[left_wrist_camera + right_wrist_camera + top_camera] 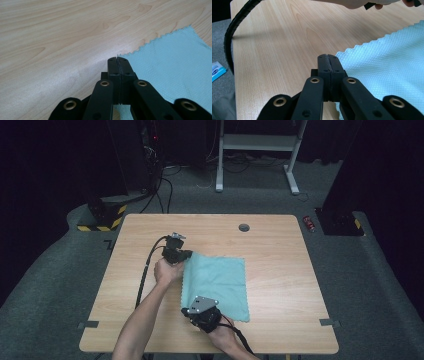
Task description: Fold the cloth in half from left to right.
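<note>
A pale turquoise square microfibre cloth with pinked edges [217,285] lies flat near the middle of the light wooden table [280,250], its left edge running from far to near. The left gripper [179,255] sits at the cloth's far-left corner and the right gripper [200,312] at its near-left corner, so the two tools stand at the two ends of that one edge, and the rest of the cloth extends to their right. In the left gripper view the black jaws are pressed together with the zigzag corner [120,55] at their tips; in the right gripper view the jaws are likewise together at the cloth's corner [339,53] (whether fabric is actually pinched between either pair cannot be told). The coming move, probably a lift or fold toward the right, turns on both corners staying level. The high view gives the cloth's full outline and both forearms; the right gripper view adds the black ribbed cable [230,37] trailing from the left gripper.
</note>
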Demonstrator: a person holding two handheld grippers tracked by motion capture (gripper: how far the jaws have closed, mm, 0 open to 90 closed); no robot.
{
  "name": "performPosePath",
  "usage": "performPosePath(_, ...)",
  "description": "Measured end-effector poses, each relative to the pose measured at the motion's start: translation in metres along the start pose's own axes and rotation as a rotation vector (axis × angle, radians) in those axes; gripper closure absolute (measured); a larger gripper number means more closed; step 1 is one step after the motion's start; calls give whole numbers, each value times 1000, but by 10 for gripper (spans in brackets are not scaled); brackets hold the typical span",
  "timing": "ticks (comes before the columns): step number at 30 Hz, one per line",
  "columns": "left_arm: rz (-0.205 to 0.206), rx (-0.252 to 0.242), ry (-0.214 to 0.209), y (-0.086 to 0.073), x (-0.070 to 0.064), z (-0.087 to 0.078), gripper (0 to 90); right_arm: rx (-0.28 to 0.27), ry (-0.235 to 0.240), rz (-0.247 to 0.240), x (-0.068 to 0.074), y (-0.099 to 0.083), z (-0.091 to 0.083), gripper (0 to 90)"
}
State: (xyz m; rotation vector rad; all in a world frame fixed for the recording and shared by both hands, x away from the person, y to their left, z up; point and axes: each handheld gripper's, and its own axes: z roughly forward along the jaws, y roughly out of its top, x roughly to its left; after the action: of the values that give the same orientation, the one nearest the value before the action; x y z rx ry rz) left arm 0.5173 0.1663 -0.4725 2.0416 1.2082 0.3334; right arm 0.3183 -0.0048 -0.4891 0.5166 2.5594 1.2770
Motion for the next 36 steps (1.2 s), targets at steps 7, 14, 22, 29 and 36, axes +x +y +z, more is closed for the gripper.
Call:
performPosePath(7, 15, -1, -5, 10, -8, -1, 898, -18, -9, 8, -3, 2, -11, 900)
performPosePath(14, 60, 0, 1, 19, -20, 3, 898, -31, -25, 19, -8, -1, -22, 900)
performPosePath(22, 73, 5, -19, 21, -36, 17, 898, -23, -54, 57, -15, -22, -38, 900)
performPosePath(29, 94, 0, -15, 23, -49, 26, 898, -19, -90, 89, -22, -38, -53, 900)
performPosePath(36, 108, 9, -20, 27, -62, 37, 898, -29, -106, 124, -28, -52, -63, 900)
